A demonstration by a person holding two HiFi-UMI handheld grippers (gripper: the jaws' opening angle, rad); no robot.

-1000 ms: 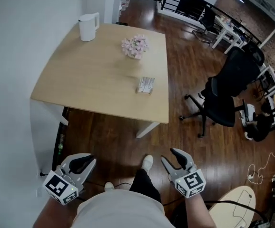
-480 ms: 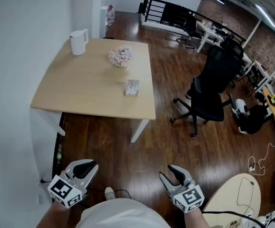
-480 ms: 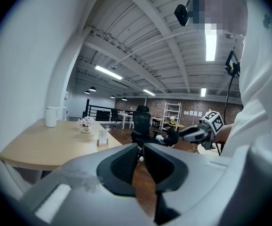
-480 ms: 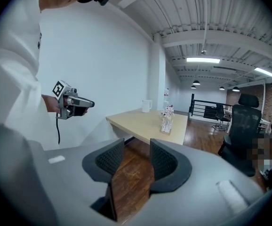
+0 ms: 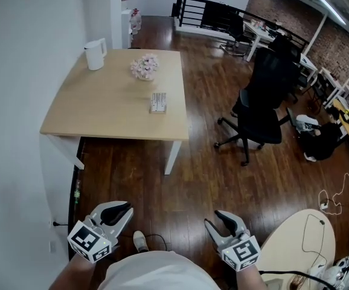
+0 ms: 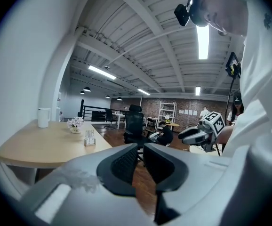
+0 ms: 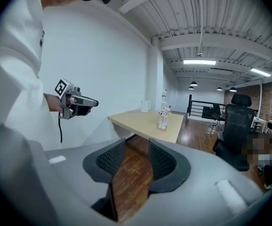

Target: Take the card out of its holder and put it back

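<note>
Jaws of left gripper (image 5: 118, 208) stood narrowly parted, empty | right gripper (image 5: 217, 217) spread, jaws just closing, empty | card holder (image 5: 158, 103) sat on table (image 5: 96, 110), well apart from both; card (image 5: 158, 99) seemingly inside

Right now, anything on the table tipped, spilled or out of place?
Nothing stands out. The jug, the flowers and the card holder all stand upright and apart on the table, with no spill showing. The card holder is small in every view, so I can't check its cards closely.
</note>
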